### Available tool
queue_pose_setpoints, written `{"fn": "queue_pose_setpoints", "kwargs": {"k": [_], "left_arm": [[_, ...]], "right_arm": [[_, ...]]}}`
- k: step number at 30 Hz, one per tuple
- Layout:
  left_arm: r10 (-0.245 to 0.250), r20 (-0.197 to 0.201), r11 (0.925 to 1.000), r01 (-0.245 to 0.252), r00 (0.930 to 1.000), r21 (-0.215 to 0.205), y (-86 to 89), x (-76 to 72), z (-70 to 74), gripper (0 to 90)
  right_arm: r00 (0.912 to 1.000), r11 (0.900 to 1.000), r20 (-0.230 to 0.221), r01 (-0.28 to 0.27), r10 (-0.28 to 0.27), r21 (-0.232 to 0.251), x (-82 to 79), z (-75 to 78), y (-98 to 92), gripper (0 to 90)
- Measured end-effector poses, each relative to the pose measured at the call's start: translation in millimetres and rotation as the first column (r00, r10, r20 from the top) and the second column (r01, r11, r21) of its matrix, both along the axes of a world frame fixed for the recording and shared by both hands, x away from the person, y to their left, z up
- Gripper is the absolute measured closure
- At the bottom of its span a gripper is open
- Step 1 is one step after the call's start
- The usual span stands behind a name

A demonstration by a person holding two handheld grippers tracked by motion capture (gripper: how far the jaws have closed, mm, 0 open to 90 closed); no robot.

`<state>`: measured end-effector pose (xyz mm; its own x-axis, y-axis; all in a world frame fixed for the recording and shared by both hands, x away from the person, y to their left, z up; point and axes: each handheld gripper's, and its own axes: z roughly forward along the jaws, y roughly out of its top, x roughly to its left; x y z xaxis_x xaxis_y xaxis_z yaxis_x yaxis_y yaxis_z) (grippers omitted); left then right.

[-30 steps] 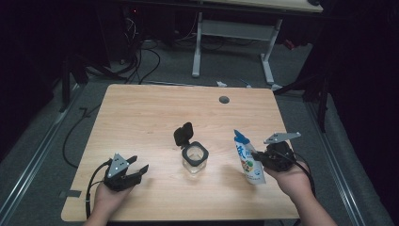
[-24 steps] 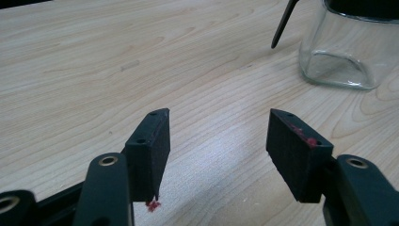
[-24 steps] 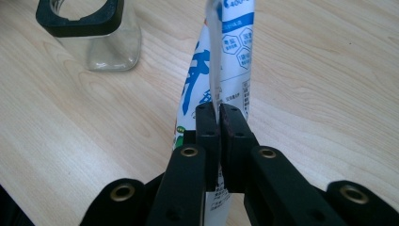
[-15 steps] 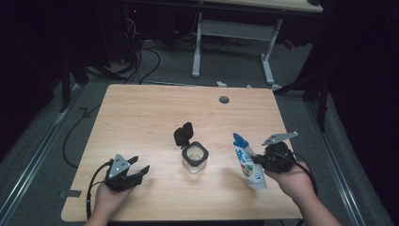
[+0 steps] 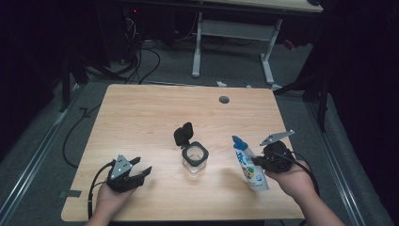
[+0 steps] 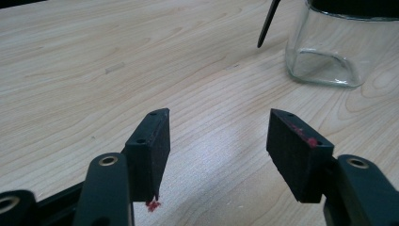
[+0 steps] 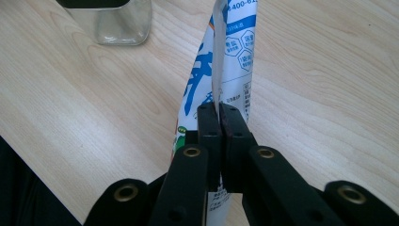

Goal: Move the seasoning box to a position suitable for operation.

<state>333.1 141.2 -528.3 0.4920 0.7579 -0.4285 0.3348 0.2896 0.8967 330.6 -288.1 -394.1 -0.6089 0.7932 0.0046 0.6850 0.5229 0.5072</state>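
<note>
A wooden table (image 5: 141, 117) is filling the middle of the high view, with a small dark hole (image 5: 224, 100) sitting toward its far edge at about one o'clock from the centre. Near the centre a square glass jar (image 5: 194, 157) is standing upright, its black lid (image 5: 184, 134) hanging open at eleven o'clock from the rim.

At three o'clock from the jar, a white pouch (image 5: 249, 165) with blue print and a blue cap is lying near the right front of the table, cap pointing away toward twelve o'clock. The right gripper (image 5: 258, 161) is pinching it: in the right gripper view the jaws are sitting almost fully together on a thin side seam of the pouch (image 7: 235, 61) (nearly no gap showing between the pads).

At eight o'clock from the jar, well apart from it, the left gripper (image 5: 141, 173) is resting low over the table in the person's hand. Its jaws are standing moderately apart with nothing between them, just bare wood, and the jar (image 6: 339, 52) is showing at one o'clock beyond them.
</note>
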Motion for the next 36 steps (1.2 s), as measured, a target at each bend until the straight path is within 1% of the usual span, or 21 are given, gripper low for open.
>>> {"fn": "queue_pose_setpoints", "kwargs": {"k": [4, 7, 10, 12, 18, 23, 30, 32, 33, 34, 35, 36], "left_arm": [[-0.012, 0.006, 0.9999, 0.012, 0.9999, -0.004, -1.7, -1.8, 1.1, 40.5], [-0.025, 0.011, 0.9997, 0.025, 0.9996, 0.003, -5.1, -3.8, 0.6, 40.5], [-0.035, 0.015, 0.9994, 0.035, 0.9993, 0.005, -7.6, -5.2, 0.8, 40.5], [-0.039, 0.019, 0.9992, 0.039, 0.9990, 0.004, -8.6, -6.0, 1.2, 40.5], [-0.044, 0.017, 0.9990, 0.044, 0.9989, 0.003, -9.6, -6.8, 1.1, 40.5], [-0.051, 0.016, 0.9987, 0.051, 0.9986, 0.005, -11.2, -7.7, 1.1, 40.5], [-0.077, 0.022, 0.9970, 0.076, 0.9968, 0.009, -19.1, -12.2, 1.0, 40.3], [-0.087, 0.020, 0.9961, 0.087, 0.9960, 0.014, -20.9, -13.6, 1.6, 40.2], [-0.089, 0.026, 0.9960, 0.088, 0.9957, 0.011, -22.2, -14.1, 1.5, 40.1], [-0.092, 0.022, 0.9957, 0.092, 0.9955, 0.009, -23.2, -14.9, 2.1, 40.1], [-0.096, 0.029, 0.9953, 0.096, 0.9950, 0.015, -23.9, -15.3, 1.8, 40.1], [-0.097, 0.026, 0.9952, 0.097, 0.9949, 0.015, -24.1, -15.7, 2.0, 40.1]], "right_arm": [[0.9999, 1.000, -0.014, -0.006, 0.006, -0.008, 0.9, 0.9, 2.4, 89.3], [0.9996, 1.000, -0.028, -0.009, 0.009, -0.017, 2.4, 0.9, 3.2, 89.5], [0.9989, 0.999, -0.046, -0.013, 0.012, -0.035, 4.4, 0.5, 5.9, 89.8], [0.9986, 0.999, -0.051, -0.019, 0.017, -0.035, 5.8, 0.5, 7.2, 89.9], [0.9983, 0.999, -0.054, -0.023, 0.020, -0.048, 8.0, 2.9, 9.3, 90.0], [0.9971, 0.998, -0.072, -0.028, 0.024, -0.056, 7.3, 3.8, 9.1, 90.0], [0.9961, 0.996, -0.087, -0.023, 0.016, -0.083, 6.8, 4.3, 8.4, 90.0], [0.9958, 0.996, -0.091, -0.019, 0.011, -0.088, 7.0, 5.3, 8.4, 90.0], [0.9955, 0.996, -0.095, -0.016, 0.007, -0.089, 7.4, 5.9, 8.4, 90.0], [0.9951, 0.996, -0.099, -0.012, 0.003, -0.092, 7.9, 6.7, 8.6, 90.0], [0.9949, 0.996, -0.101, -0.010, 0.000, -0.094, 8.4, 7.2, 8.9, 90.0], [0.9947, 0.995, -0.103, -0.013, 0.003, -0.094, 9.2, 7.8, 9.1, 90.0]]}}
